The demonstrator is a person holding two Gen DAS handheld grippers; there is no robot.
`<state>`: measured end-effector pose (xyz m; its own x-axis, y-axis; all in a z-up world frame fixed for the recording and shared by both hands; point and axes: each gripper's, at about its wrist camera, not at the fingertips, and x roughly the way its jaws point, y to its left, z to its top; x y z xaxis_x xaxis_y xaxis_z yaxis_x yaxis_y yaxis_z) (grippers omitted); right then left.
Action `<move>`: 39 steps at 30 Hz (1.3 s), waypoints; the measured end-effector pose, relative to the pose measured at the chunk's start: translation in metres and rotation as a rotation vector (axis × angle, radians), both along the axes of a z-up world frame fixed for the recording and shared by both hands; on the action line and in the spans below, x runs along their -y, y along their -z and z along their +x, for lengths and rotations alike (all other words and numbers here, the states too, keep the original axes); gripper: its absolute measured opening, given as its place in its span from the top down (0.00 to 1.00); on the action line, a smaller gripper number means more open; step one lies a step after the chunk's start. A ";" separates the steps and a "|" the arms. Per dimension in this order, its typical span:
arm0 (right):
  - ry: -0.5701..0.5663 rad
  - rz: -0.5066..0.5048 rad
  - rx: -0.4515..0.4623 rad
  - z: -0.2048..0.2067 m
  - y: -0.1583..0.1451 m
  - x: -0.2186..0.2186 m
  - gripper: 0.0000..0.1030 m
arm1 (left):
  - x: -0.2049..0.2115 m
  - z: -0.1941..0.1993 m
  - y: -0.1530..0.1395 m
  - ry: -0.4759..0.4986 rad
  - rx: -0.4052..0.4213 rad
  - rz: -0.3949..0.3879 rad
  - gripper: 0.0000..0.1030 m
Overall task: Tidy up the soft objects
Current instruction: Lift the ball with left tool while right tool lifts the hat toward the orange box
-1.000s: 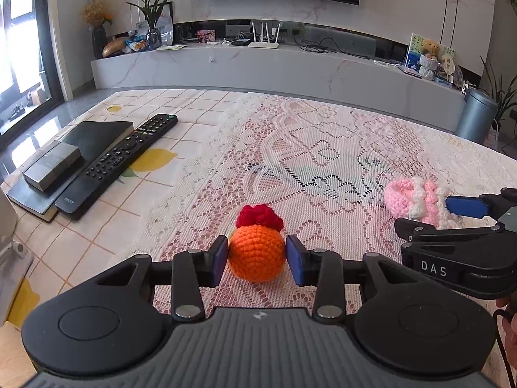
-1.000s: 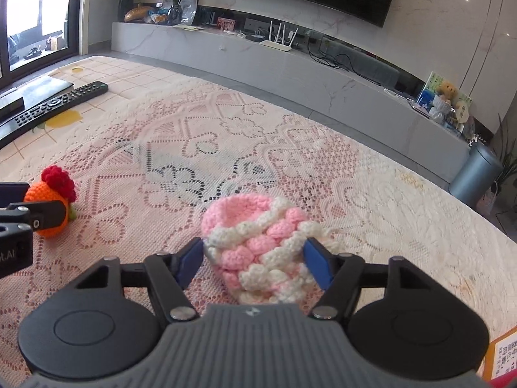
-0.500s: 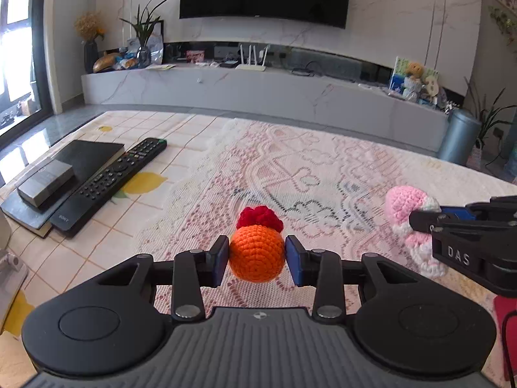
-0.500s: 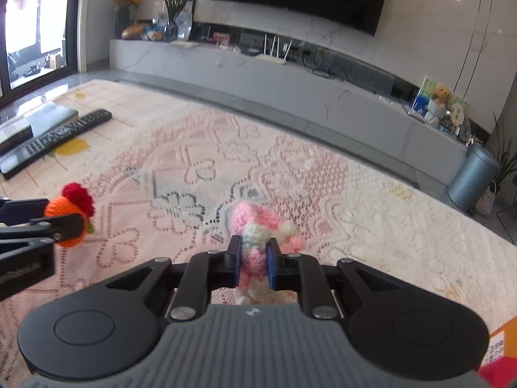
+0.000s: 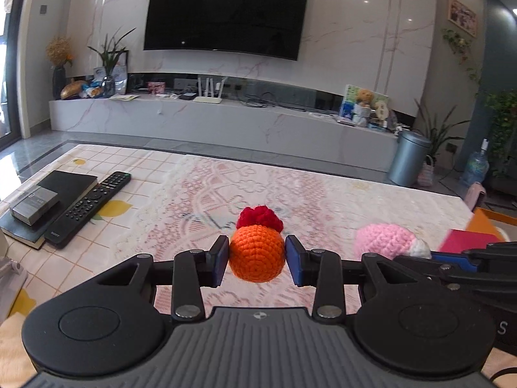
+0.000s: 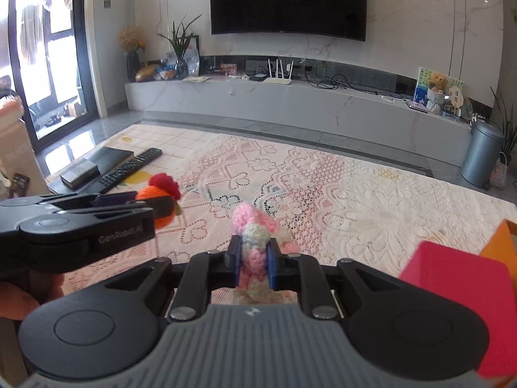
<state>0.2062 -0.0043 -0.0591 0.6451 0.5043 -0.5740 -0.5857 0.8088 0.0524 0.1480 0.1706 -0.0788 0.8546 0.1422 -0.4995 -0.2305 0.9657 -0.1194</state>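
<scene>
Here, nearest the left wrist camera, the left hand-held gripper (image 5: pixel 257 260) pinches the orange crocheted ball (image 5: pixel 257 252) across its middle, the red tuft at its 12 o'clock clear of the pads; the ball hangs above the lace cloth (image 5: pixel 258 187) that covers the surface. At its 3 o'clock the right hand-held gripper (image 6: pixel 253 260) has just been closing and now squeezes the pink-and-white crocheted piece (image 6: pixel 253 242) to a narrow waist between its blue pads, its loose end poking out at 12 o'clock. Both things look light, soft and springy; yarn gives good friction, so a modest pinch at the widest part should do, though the pink piece, being floppy, may sag or snag on the lace if dragged. At 3 o'clock in the right wrist view stand a pink box (image 6: pixel 452 278) and an orange box (image 6: pixel 499 241), perhaps the places to sort into; I cannot tell. Farther off at 10 o'clock lie a remote control (image 5: pixel 89 208), a black book (image 5: pixel 69 182) and a small grey case (image 5: pixel 34 205), well apart. Beyond, a grey bin (image 5: pixel 408 158) and the television (image 5: pixel 226 13).
</scene>
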 end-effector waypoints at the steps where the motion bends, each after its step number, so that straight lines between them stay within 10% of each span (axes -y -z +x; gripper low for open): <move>1: 0.005 0.012 0.001 -0.007 -0.004 0.009 0.87 | 0.007 -0.005 -0.003 0.013 0.001 0.002 0.58; 21: 0.280 0.098 0.155 -0.071 -0.079 0.218 0.86 | 0.152 -0.019 -0.059 0.364 0.086 -0.040 0.58; 39: 0.529 0.041 0.148 -0.010 -0.090 0.359 0.86 | 0.226 0.068 -0.055 0.565 0.009 -0.098 0.58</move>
